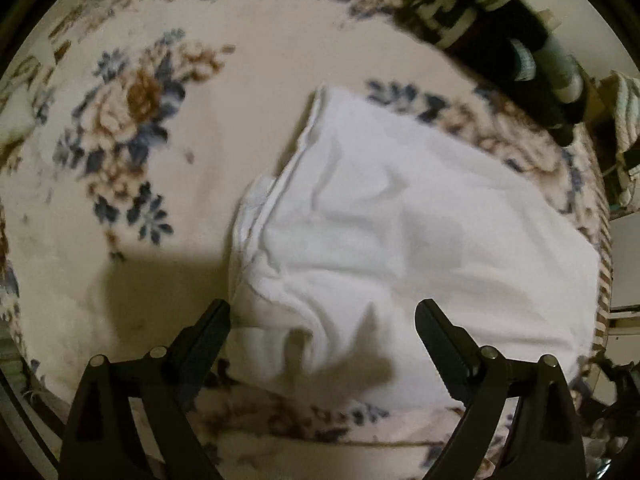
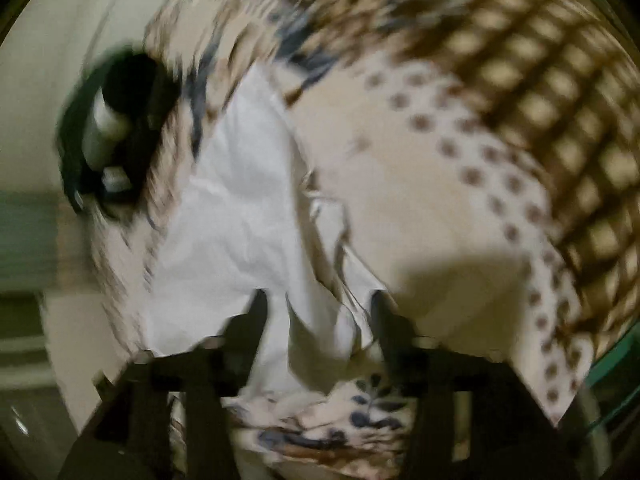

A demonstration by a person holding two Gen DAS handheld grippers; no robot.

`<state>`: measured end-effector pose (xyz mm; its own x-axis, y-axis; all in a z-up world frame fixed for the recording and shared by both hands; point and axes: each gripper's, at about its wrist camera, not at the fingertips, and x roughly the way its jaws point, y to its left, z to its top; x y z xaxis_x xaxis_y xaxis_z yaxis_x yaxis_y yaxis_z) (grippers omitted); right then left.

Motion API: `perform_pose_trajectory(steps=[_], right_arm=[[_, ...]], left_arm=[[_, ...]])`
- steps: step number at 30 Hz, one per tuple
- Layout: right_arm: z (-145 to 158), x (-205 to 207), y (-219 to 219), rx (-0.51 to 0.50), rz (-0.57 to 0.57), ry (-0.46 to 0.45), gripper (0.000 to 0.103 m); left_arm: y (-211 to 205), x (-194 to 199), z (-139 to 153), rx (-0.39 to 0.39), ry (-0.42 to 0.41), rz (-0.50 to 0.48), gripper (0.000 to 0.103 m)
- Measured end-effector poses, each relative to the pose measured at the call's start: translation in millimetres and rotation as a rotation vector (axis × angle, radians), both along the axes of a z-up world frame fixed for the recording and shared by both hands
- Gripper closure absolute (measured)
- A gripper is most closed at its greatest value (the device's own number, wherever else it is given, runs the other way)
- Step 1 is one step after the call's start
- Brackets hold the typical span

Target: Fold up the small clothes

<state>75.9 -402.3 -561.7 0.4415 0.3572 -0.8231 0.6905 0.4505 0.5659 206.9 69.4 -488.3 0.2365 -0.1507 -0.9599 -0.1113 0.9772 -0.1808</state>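
1. A white garment (image 1: 400, 236), folded into a rough block, lies on a floral blanket (image 1: 132, 120); whether a bed or a table lies under the blanket cannot be told.
2. The left tool (image 1: 322, 320) has its jaws wide apart just above the garment's near edge, with cloth showing between them but nothing clamped.
3. In the right wrist view, heavy motion blur smears most detail. The right tool (image 2: 320, 312) stands with its jaws apart around a crumpled fold of the white garment (image 2: 240, 200); whether the fingers touch the cloth cannot be made out.
4. The garment's far right edge in the left view is cut off by the fisheye rim.
5. A dark device (image 1: 516, 40) at the top right of the left view is blurred and hard to identify.
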Motion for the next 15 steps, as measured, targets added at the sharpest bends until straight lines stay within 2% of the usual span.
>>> perform_pose_trajectory(steps=[3,6,11,15], right_arm=[[-18.2,-26.2,9.9,0.126,-0.079,-0.034,0.042],[-39.9,-34.3,24.0,0.191,-0.117,-0.077,0.042],[-58.4,-20.8,45.4,0.149,-0.154,-0.161,0.042],[-59.5,-17.4,51.9,0.078,-0.294,-0.210,0.042]], left_arm=[[-16.9,-5.6,15.4,0.019,-0.020,-0.033,0.009],[-40.0,-0.9,10.1,0.018,-0.002,-0.086,0.009],[-75.8,10.7,-10.9,0.013,0.009,-0.147,0.009],[-99.0,21.2,-31.3,0.003,0.043,-0.211,0.009]])
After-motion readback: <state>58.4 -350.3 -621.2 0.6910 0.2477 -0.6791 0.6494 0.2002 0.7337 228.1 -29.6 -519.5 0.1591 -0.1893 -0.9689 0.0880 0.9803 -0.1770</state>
